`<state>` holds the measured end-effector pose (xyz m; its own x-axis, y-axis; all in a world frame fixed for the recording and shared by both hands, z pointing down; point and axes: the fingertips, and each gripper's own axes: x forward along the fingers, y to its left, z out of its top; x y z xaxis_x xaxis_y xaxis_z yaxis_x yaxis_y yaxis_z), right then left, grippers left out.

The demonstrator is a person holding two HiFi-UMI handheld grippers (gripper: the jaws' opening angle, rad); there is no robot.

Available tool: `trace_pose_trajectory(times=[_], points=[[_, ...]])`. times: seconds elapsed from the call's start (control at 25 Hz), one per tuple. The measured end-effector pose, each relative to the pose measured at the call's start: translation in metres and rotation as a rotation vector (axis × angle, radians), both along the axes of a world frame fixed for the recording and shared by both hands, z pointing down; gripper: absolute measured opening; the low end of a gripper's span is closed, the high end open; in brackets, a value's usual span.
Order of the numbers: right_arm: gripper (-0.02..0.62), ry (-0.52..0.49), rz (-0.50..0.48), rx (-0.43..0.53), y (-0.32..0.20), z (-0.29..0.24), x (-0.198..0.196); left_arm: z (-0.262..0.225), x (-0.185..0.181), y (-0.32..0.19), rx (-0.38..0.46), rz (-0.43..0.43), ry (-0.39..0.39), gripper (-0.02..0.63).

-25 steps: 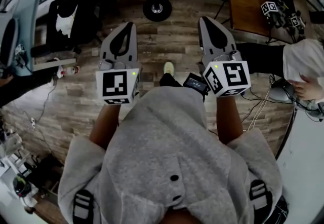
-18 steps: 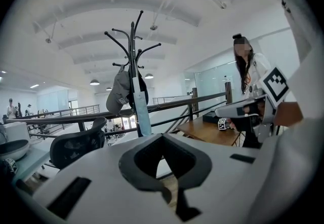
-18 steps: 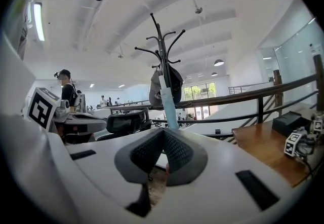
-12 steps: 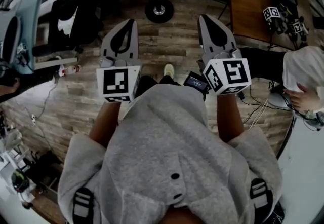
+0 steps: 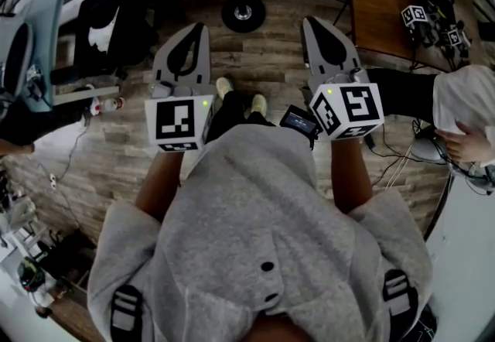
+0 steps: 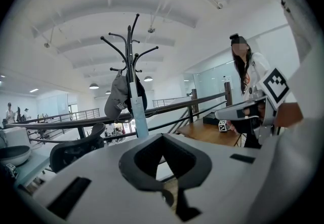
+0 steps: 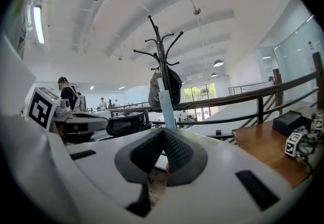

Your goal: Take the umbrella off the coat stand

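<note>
Left hand-held gripper [image 5: 198, 29] and right hand-held gripper [image 5: 311, 26], both clenched on nothing.
Ahead, the pale umbrella [image 6: 140, 116] hangs on the coat stand [image 6: 132, 40] beside a cap [image 6: 116, 101].

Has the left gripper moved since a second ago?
Yes, slightly. In the head view the left gripper has edged forward, closing some of the gap to the coat stand base.
</note>
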<state>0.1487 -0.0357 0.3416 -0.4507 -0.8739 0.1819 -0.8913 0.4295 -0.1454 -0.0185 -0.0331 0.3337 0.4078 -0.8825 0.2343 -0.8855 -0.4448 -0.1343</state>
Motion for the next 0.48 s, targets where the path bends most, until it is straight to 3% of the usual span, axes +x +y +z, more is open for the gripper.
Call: trace_pose_trajectory(times=[0.48], points=[[0.009,0.032,0.023,-0.004,-0.016,0.000,-0.017,0.005,-0.013,-0.022,-0.006,0.033,0.033,0.012]])
